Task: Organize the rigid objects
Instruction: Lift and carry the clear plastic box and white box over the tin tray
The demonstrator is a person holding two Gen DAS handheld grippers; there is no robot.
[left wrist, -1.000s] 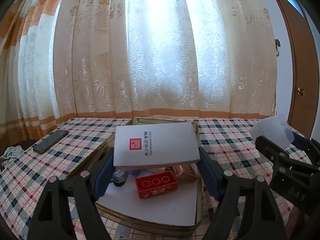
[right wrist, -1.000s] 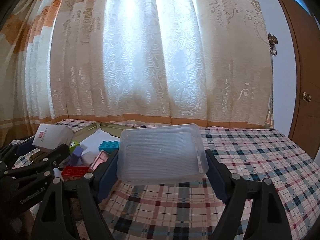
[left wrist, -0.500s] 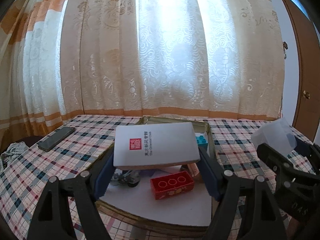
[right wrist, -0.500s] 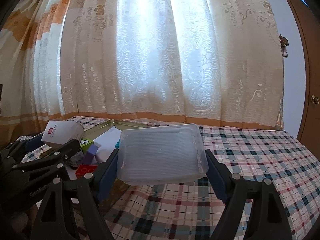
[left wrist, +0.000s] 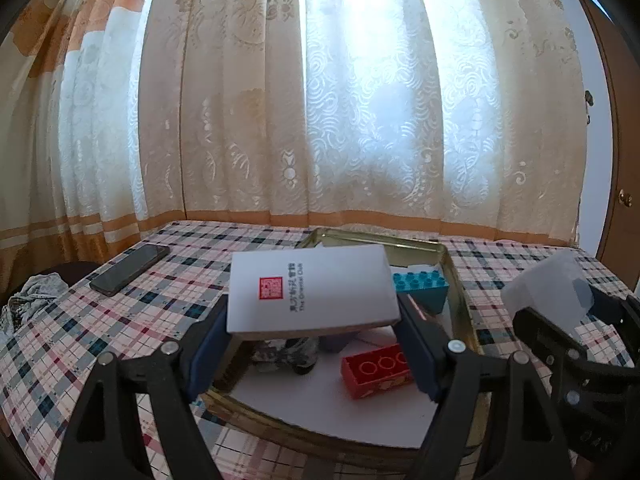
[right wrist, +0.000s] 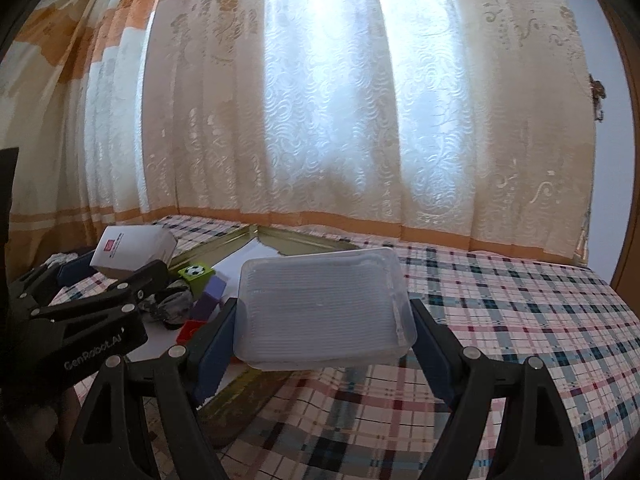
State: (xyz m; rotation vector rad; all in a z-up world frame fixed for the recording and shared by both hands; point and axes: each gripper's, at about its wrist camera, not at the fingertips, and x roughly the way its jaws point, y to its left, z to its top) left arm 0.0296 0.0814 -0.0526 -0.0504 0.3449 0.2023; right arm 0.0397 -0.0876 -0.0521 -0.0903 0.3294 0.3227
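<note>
My left gripper (left wrist: 312, 332) is shut on a white box (left wrist: 310, 290) with a red seal and printed text, held above the near left corner of a gold tray (left wrist: 460, 276). The tray holds a red brick (left wrist: 376, 370), a teal brick (left wrist: 420, 286) and a dark crumpled item (left wrist: 286, 354). My right gripper (right wrist: 322, 332) is shut on a translucent plastic container (right wrist: 322, 308), held over the tray's right edge. In the right wrist view the tray (right wrist: 308, 238) also shows a green cube with a football (right wrist: 195, 272) and a purple block (right wrist: 208, 300).
A checked cloth (right wrist: 520, 320) covers the table. A black phone (left wrist: 130, 264) lies at the far left, a crumpled cloth (left wrist: 30, 294) at the left edge. Patterned curtains (left wrist: 320, 100) hang behind the table, with a wooden door (left wrist: 622, 160) at right.
Both grippers have shifted left across the table with their loads; the tray and its bricks now sit further right in the left wrist view.
</note>
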